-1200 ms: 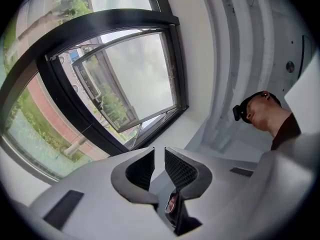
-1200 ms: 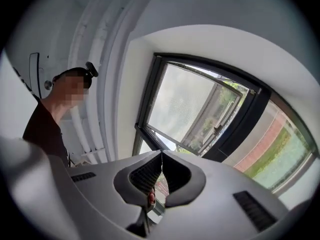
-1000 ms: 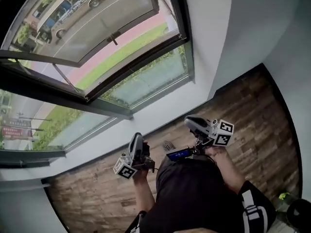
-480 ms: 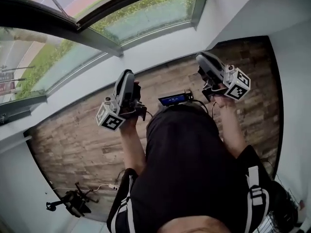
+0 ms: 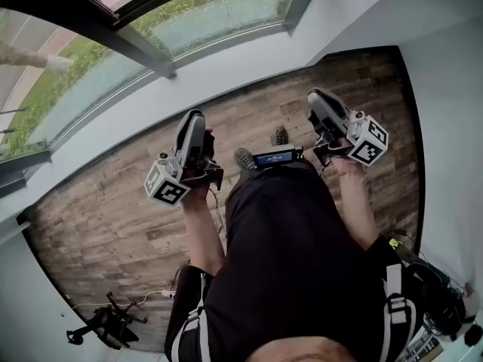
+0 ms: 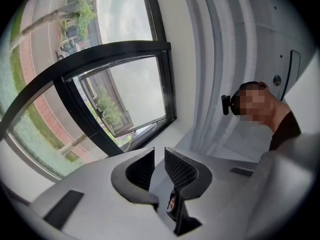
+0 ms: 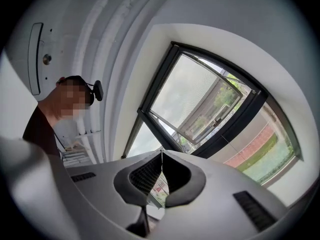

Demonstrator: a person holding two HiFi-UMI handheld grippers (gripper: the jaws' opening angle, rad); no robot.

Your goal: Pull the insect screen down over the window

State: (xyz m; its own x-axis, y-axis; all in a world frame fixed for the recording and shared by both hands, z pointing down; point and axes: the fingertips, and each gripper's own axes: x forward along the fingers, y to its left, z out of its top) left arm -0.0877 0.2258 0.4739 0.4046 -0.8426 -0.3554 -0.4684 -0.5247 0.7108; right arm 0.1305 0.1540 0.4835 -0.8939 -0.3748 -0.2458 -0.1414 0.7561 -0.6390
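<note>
The window (image 5: pixel 90 29) fills the top left of the head view, with dark frames and grass and road outside. No insect screen shows over its panes in any view. Its top sash (image 6: pixel 125 99) stands tilted open in the left gripper view, and the same open sash (image 7: pixel 210 104) appears in the right gripper view. My left gripper (image 5: pixel 192 123) is held at waist height above the floor, well short of the window; its jaws (image 6: pixel 159 151) stand a narrow gap apart with nothing between them. My right gripper (image 5: pixel 318 100) is level with it, jaws (image 7: pixel 161 153) closed tip to tip and empty.
A white sill (image 5: pixel 151 100) runs under the window, above a wood-plank floor (image 5: pixel 98 225). A black tripod-like stand (image 5: pixel 102 324) with a cable lies at the lower left. A dark bag (image 5: pixel 434 292) sits at the right wall. A small blue-lit device (image 5: pixel 275 157) hangs at my waist.
The head view has tipped further down, so the window slid toward the top edge and my shoes came into view. Both grippers stay at waist height, jaws unchanged.
</note>
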